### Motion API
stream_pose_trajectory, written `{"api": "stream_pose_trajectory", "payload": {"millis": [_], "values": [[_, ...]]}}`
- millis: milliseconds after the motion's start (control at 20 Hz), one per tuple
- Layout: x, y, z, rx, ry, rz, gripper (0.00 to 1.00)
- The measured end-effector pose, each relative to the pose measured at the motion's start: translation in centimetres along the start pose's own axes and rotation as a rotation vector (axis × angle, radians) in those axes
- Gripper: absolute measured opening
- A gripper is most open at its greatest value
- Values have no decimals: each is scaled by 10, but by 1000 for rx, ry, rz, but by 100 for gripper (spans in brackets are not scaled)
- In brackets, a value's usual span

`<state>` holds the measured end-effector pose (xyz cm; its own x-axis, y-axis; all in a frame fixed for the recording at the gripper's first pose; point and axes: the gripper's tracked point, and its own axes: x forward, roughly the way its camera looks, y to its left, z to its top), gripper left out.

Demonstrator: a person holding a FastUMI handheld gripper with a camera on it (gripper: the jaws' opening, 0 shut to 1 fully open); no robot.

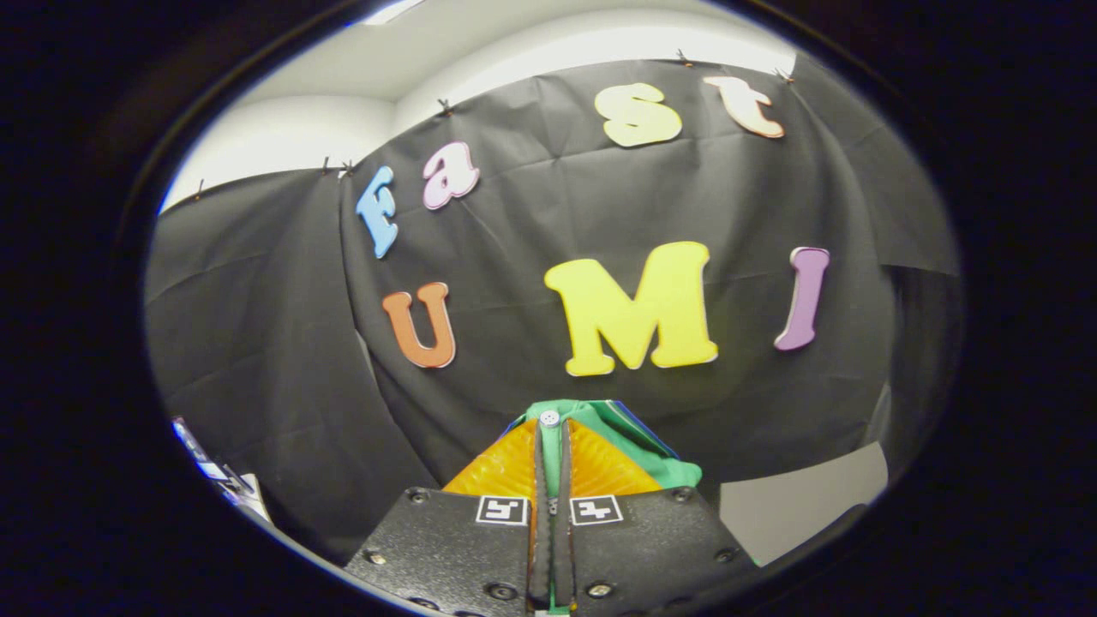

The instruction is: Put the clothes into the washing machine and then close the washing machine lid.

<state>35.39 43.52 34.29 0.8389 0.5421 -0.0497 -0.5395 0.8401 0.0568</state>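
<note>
The tongs (549, 446) are pointing forward and slightly upward at the booth's black cloth wall (531, 283), which is hanging in soft folds across most of the scene. Their two fingers are pressing almost together, with only a thin strip of cloth showing between them, and they are pinching a green fabric garment (638, 437) with a small pale round button (549, 418). The button is sitting right at the fingertips, at twelve o'clock from the tongs. The garment is bunching around and past the tips, spilling mostly toward two o'clock, where a fold of green cloth with a thin dark blue edge is draping down beside the right-hand finger. The garment is being held up in the air in front of the wall, not resting on any surface that can be seen.

At about four o'clock from the tongs, beyond the garment, a flat pale grey surface (797, 501) is showing low against the wall; whether it is a tabletop or part of a machine cannot be told. At about nine o'clock, well apart from the tongs, a small white and blue object (218, 476) is peeking in, too blurred to identify. Above the cloth wall, at twelve o'clock, a white ceiling (480, 51) is glowing brightly.
</note>
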Motion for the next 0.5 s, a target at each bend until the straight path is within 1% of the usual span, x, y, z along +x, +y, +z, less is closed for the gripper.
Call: {"api": "stream_pose_trajectory", "payload": {"millis": [200,500], "values": [[36,21,-10,-31,17,20,5],[85,20,-59,-53,74,26,5]]}}
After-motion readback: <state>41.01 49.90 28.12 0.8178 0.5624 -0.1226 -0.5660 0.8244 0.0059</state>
